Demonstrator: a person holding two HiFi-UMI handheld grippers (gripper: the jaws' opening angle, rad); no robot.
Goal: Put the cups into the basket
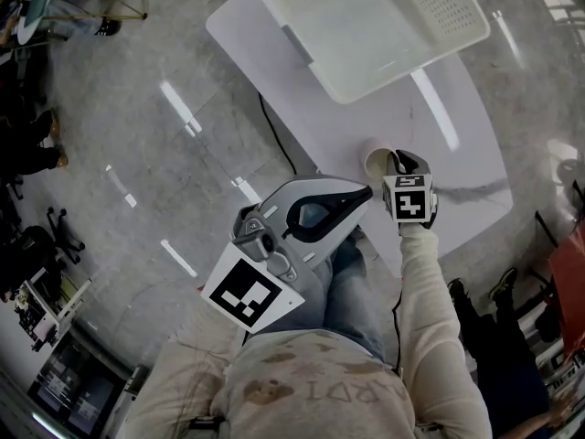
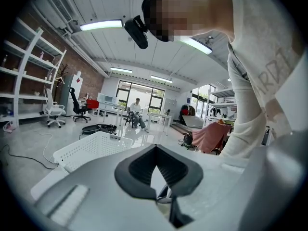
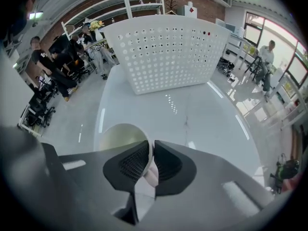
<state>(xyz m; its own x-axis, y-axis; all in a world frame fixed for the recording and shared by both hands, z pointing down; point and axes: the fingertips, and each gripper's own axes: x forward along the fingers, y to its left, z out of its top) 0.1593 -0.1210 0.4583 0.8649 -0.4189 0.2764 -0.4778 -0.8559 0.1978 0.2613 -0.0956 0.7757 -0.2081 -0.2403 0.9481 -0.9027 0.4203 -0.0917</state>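
Note:
A pale cup [image 1: 377, 161] stands upright on the white table [image 1: 462, 144], near its front edge. My right gripper [image 1: 399, 165] is shut on the cup's rim. In the right gripper view the cup [image 3: 120, 134] has its wall pinched between the dark pads, one inside and one outside, at the right gripper [image 3: 149, 147]. The white perforated basket [image 1: 375, 26] sits at the table's far end, and shows as the basket [image 3: 166, 52] straight ahead of the cup. My left gripper [image 1: 364, 196] hangs off the table near my body, shut on nothing; the basket [image 2: 89, 150] lies ahead to its left.
A black cable [image 1: 274, 135] runs over the glossy floor beside the table's left edge. My legs in jeans [image 1: 352, 291] stand against the table's near corner. Office chairs, shelves [image 3: 139, 4] and seated people [image 3: 50, 66] are far off around the room.

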